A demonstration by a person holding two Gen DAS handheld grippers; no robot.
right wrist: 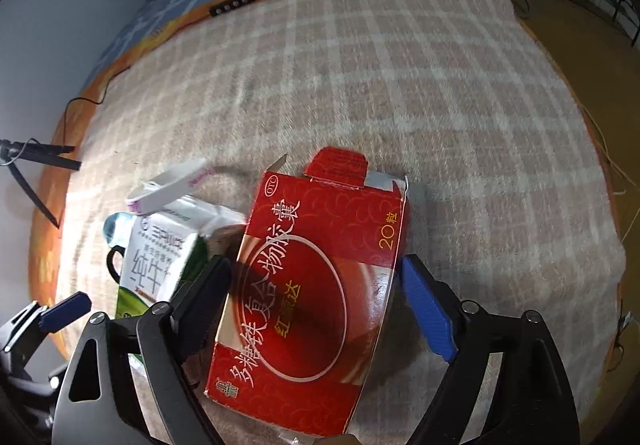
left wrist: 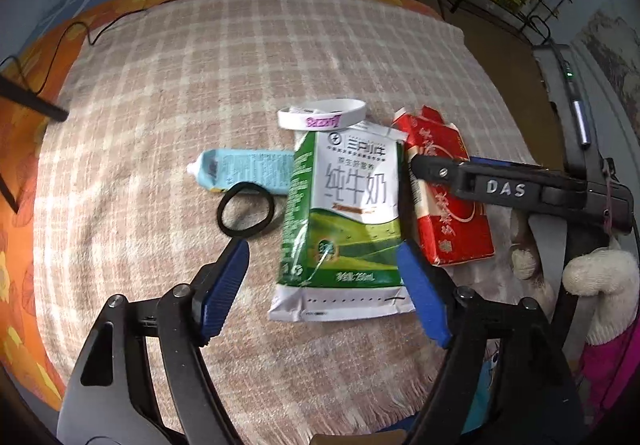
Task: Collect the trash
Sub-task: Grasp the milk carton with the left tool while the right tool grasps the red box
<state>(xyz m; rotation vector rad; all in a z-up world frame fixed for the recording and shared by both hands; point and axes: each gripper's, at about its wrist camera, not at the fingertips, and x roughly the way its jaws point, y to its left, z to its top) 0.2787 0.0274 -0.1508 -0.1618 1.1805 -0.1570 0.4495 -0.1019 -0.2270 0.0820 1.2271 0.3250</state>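
Two grippers hang over trash on a plaid blanket (left wrist: 280,65), both with fingers spread wide and gripping nothing.

Left gripper (left wrist: 322,277) straddles the lower end of a flattened green-and-white milk carton (left wrist: 344,213); its blue fingers (left wrist: 224,285) stand clear of the carton's sides. Right gripper (right wrist: 316,309) brackets a red medicine box (right wrist: 316,285), just right of the carton, pads apart from it. A white wristband (left wrist: 320,115), a pale blue tube (left wrist: 248,169) and a black hair tie (left wrist: 246,213) lie near the carton.
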